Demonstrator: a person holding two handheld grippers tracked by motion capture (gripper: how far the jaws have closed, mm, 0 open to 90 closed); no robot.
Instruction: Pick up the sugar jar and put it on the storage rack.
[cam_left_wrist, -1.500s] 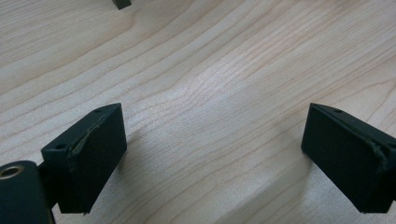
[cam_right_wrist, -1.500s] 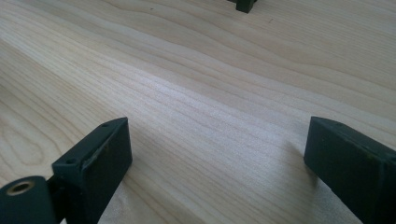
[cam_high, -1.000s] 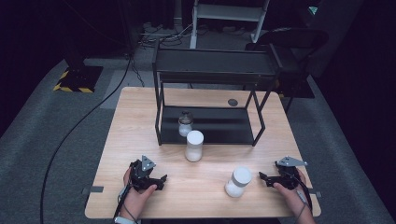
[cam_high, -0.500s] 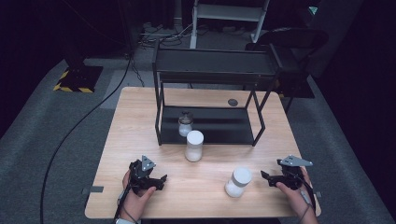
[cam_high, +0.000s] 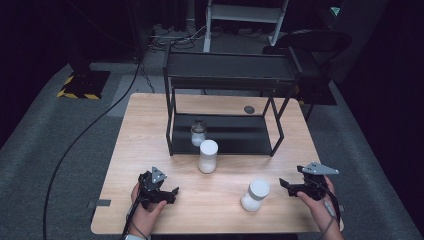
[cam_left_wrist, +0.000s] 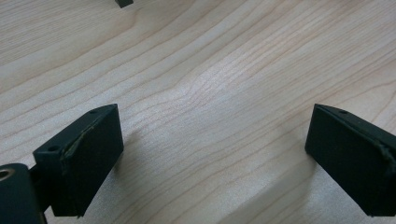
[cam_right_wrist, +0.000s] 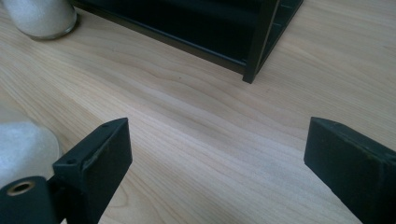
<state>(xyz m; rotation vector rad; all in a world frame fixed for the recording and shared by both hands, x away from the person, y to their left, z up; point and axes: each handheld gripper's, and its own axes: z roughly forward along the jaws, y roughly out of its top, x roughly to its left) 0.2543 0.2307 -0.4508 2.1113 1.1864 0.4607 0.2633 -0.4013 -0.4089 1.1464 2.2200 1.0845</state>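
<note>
Both tongs gape empty: left tongs (cam_high: 172, 192) low on the counter (cam_high: 150, 125), right tongs (cam_high: 286, 185) beside the lower-right jar (cam_high: 255, 195), likely next for the rack (cam_high: 225, 75).

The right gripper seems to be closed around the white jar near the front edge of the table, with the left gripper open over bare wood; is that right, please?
Not quite: the right gripper is open and holds nothing. The high view shows it apart from the white jar, to that jar's right, and the right gripper view shows its jaws wide over bare table. The left gripper is indeed open over bare wood.
</note>
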